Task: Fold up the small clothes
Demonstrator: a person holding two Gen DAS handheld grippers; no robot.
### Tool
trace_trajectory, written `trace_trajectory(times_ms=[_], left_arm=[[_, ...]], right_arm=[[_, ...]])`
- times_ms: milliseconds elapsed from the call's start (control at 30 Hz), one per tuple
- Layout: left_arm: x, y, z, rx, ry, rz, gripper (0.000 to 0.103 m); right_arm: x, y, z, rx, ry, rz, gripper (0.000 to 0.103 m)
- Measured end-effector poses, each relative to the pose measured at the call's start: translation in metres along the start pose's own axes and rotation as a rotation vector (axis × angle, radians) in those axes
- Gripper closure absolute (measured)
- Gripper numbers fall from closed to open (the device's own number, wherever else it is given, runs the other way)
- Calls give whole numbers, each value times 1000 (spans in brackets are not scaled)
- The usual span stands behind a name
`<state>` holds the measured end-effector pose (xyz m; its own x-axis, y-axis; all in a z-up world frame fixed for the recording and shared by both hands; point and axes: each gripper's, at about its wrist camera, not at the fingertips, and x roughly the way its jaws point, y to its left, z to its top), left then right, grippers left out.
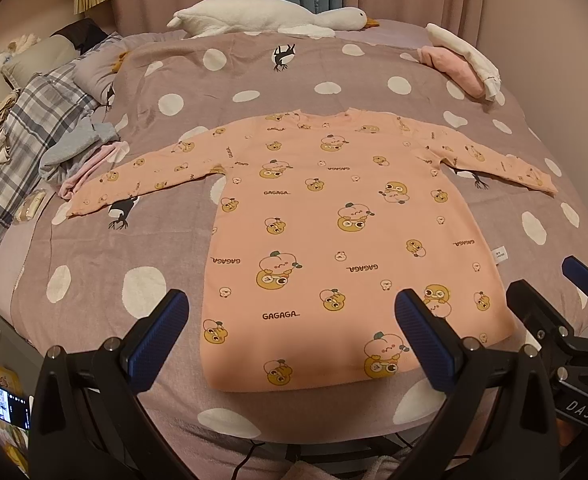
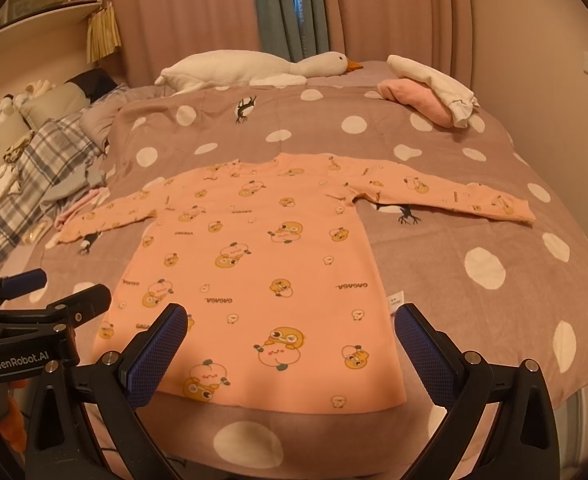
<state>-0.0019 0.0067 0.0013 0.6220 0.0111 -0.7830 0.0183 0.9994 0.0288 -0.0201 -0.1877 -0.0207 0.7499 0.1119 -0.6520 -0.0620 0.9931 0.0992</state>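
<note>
Shirt [image 1: 334, 232], child's, long-sleeved: peach, printed with yellow ducks and "GAGAGA"; spread flat, sleeves out, on a dotted mauve blanket [image 1: 93, 248]. Left gripper [image 1: 289, 336] and right gripper [image 2: 289, 344]: fingers wide apart, empty, above the hem.

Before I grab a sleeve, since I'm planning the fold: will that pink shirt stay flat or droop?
The pink shirt probably droops; it lies thin and limp on the bedspread. It looks light, so lifting its left sleeve may drag the body. Likely not slippery on the towel-like cover.
</note>
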Motion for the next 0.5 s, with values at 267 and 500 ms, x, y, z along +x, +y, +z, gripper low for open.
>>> trace_trajectory(times_ms=[267, 500], left_arm=[[0, 0, 0, 0, 3, -4, 0], [0, -1, -1, 0, 4, -3, 0]], right_arm=[[0, 0, 0, 1, 0, 0, 1], [0, 0, -1, 0, -1, 0, 1]])
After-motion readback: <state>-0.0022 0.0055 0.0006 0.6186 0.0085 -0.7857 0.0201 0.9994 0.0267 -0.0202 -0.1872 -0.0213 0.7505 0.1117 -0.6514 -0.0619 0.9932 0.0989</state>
